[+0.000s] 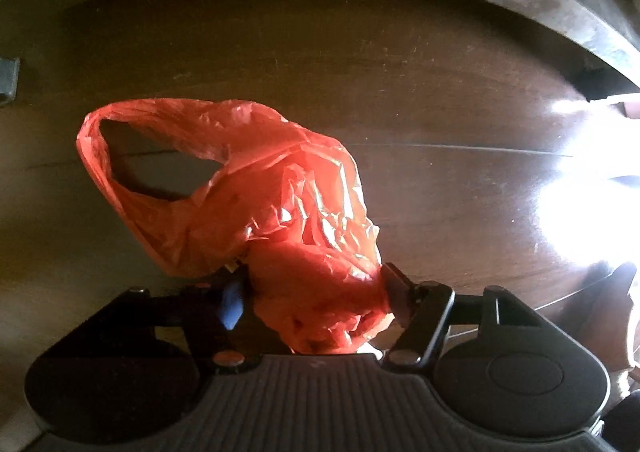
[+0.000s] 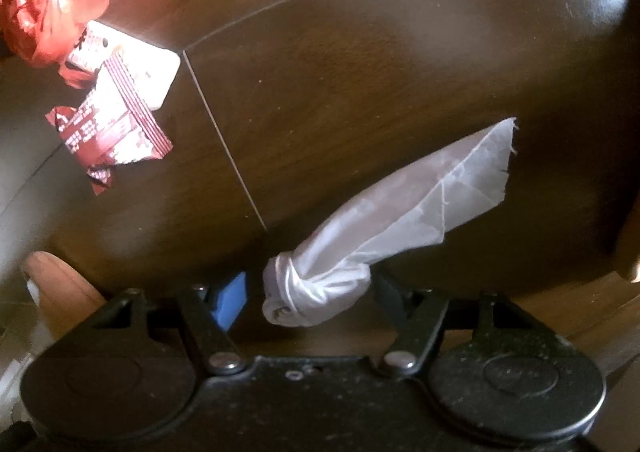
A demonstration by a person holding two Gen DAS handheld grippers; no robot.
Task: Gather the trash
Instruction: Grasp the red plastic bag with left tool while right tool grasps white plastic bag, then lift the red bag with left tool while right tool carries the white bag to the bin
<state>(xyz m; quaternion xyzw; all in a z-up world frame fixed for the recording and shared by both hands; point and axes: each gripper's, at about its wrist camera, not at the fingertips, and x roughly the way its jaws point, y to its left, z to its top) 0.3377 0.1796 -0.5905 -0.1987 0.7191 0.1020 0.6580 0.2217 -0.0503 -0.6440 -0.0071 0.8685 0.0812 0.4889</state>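
The red plastic bag (image 1: 256, 188) hung bunched in the left tool (image 1: 316, 292), its fingers pressed onto a gathered wad of film, one handle loop standing open above the dark tabletop (image 1: 440, 92). It appeared thin, limp and near weightless — liable to slide through a loose pinch, so the crumpled neck, where layers stack, seemed the soundest hold.

The translucent white wrapper (image 2: 384, 220) lay between the fingers of the right tool (image 2: 308, 292) at its knotted end, the flat torn end fanning outward over the tabletop. A gap showed beside the blue pad, so whether the knot was pinched or merely lying between the fingers could not be determined. The knot looked the firmest point to take; the sheet beyond it would crumple and slip.

Toward the tabletop's left edge, in the right wrist view, lay printed red-and-white snack wrappers (image 2: 116, 112) — flat, light, likely slick, best caught at a raised corner. They lay just beside the bag.
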